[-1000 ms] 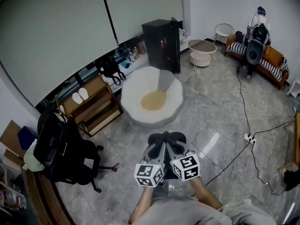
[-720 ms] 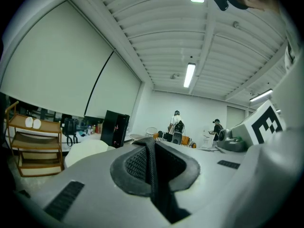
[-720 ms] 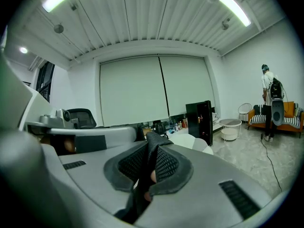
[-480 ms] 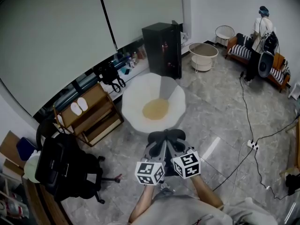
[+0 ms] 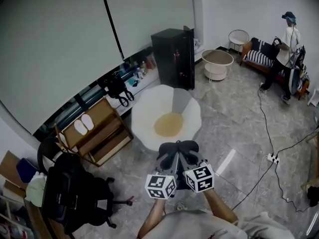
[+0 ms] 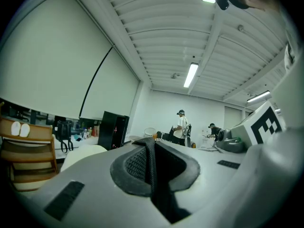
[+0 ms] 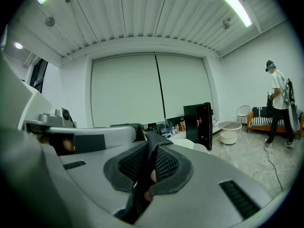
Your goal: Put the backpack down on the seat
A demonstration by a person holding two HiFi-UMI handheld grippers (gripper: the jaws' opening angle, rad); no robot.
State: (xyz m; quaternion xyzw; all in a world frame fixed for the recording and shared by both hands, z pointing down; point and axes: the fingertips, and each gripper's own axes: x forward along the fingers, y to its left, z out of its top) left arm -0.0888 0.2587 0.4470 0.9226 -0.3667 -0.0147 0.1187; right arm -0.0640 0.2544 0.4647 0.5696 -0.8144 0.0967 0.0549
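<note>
A black backpack (image 5: 59, 198) rests on the black office chair (image 5: 102, 205) at the lower left of the head view. Both grippers hover side by side over the floor, well to the right of it. My left gripper (image 5: 169, 149) is shut with nothing between its pads, and its jaws meet tightly in the left gripper view (image 6: 151, 148). My right gripper (image 5: 188, 148) is likewise shut and empty (image 7: 151, 148). Just beyond the grippers stands a round white chair (image 5: 144, 108) with a yellow cushion (image 5: 169, 124).
A wooden shoe rack (image 5: 97, 128) stands left of the white chair, with a small black bag (image 5: 117, 83) hanging behind it. A black cabinet (image 5: 174, 56) and a round white table (image 5: 217, 62) stand farther back. Cables and a power strip (image 5: 272, 158) cross the floor at right. A person (image 5: 286, 44) stands by the sofa.
The grippers have kept their place and stayed shut. The view has drifted, so the office chair with the backpack sits lower in the frame. The person at the back right has walked rightward.
</note>
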